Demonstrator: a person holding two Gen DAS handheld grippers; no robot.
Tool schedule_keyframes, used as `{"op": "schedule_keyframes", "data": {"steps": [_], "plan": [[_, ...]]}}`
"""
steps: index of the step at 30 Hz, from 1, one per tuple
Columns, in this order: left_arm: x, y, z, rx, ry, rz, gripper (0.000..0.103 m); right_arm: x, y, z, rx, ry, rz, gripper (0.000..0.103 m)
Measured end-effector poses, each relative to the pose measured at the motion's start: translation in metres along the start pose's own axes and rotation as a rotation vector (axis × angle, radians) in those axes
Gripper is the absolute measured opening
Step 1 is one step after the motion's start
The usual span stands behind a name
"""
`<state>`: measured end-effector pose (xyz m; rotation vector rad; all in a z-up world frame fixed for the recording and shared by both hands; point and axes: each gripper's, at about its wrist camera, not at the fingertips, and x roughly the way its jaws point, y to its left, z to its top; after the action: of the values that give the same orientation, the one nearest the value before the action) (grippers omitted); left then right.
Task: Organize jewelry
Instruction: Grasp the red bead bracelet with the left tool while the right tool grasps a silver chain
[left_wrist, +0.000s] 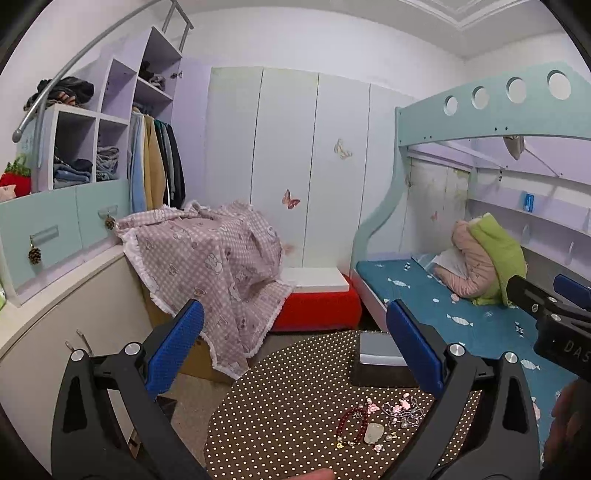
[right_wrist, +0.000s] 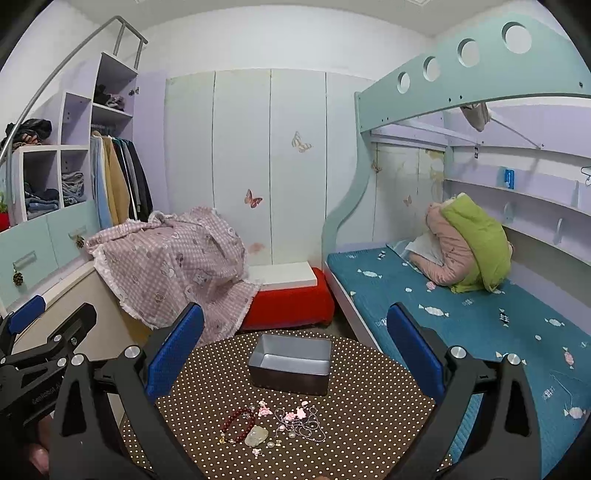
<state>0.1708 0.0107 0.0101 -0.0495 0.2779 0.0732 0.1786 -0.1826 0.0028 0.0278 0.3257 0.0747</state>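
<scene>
A pile of jewelry lies on a brown polka-dot table: a dark red bead bracelet, a pale jade pendant, a silver chain with pink charms and small loose pieces. An open grey tin box stands behind it. In the left wrist view the bracelet, pendant, chain and box show too. My left gripper is open and empty, above the table's left side. My right gripper is open and empty, above the jewelry.
A bunk bed with a teal mattress stands right of the table. A red bench and a checked pink blanket over furniture lie behind. Wardrobe doors and shelves fill the back and left.
</scene>
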Motion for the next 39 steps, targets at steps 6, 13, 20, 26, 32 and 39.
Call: {"op": "schedule_keyframes", "data": {"steps": [6,13,20,26,32,39], "plan": [[0.034,0.005,-0.02,0.016,0.082,0.015,0.098,0.033,-0.002,-0.02,0.0,0.097,0.004,0.095],[0.101,0.002,-0.08,0.085,0.294,0.029,0.098,0.09,-0.027,-0.072,0.05,0.306,-0.027,0.095],[0.162,-0.013,-0.143,0.146,0.465,0.005,0.098,0.122,-0.045,-0.12,0.073,0.461,-0.035,0.095],[0.195,-0.027,-0.187,0.199,0.582,-0.041,0.098,0.136,-0.054,-0.142,0.081,0.544,-0.032,0.095],[0.211,-0.039,-0.209,0.212,0.66,-0.092,0.097,0.146,-0.065,-0.157,0.086,0.592,-0.025,0.095],[0.215,-0.037,-0.206,0.185,0.664,-0.182,0.045,0.167,-0.067,-0.168,0.064,0.629,0.002,0.095]]}}
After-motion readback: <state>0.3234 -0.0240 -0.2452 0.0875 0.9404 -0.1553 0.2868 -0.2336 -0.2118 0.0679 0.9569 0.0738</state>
